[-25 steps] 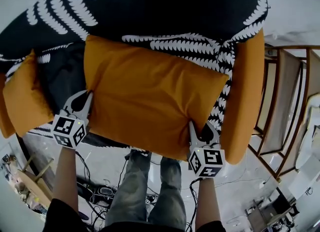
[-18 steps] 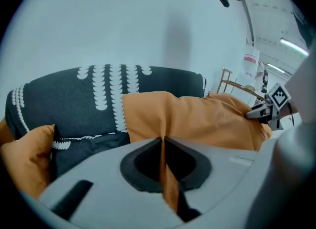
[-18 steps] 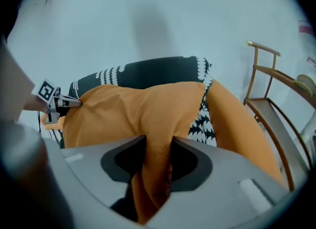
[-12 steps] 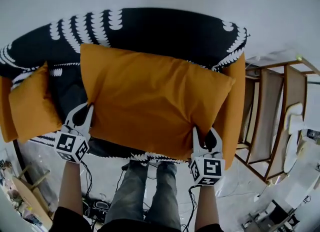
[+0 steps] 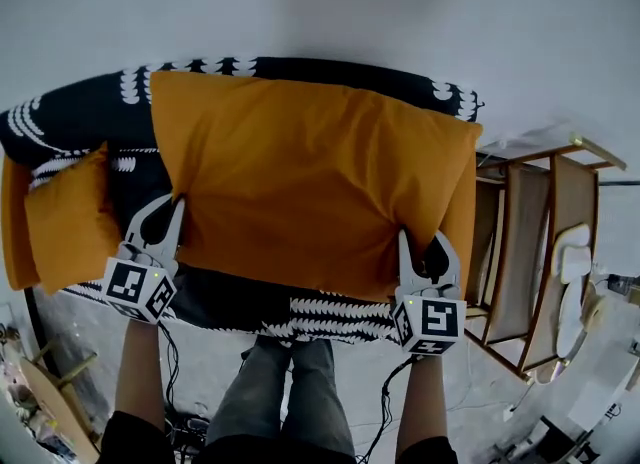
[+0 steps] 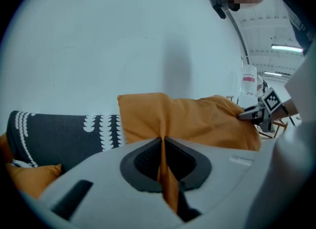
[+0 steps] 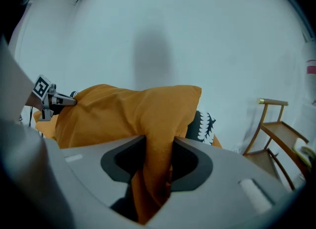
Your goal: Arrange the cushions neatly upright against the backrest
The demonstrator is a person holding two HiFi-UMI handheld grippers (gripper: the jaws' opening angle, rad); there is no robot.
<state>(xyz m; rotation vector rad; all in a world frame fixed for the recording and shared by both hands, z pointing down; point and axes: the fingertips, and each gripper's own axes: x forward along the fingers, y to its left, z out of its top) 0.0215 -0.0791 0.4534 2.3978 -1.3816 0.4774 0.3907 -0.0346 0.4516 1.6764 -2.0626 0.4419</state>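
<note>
A large orange cushion (image 5: 310, 187) is held up in front of the sofa's black, white-patterned backrest (image 5: 60, 122) and covers most of it. My left gripper (image 5: 166, 217) is shut on a thin fold at the cushion's lower left edge (image 6: 165, 124). My right gripper (image 5: 426, 257) is shut on a thick bunch of fabric at the lower right corner (image 7: 157, 139). A smaller orange cushion (image 5: 68, 217) leans at the sofa's left end. In each gripper view the other gripper shows at the cushion's far end.
A pale wall (image 5: 320, 2) rises behind the sofa. The sofa's orange armrest (image 5: 462, 237) is at the right, with a wooden rack (image 5: 540, 242) beside it. The person's legs (image 5: 290, 392) stand at the sofa's patterned front edge (image 5: 330, 317).
Both grippers have carried the large cushion up and back toward the backrest. It now covers far more of the backrest, and more wall shows.
</note>
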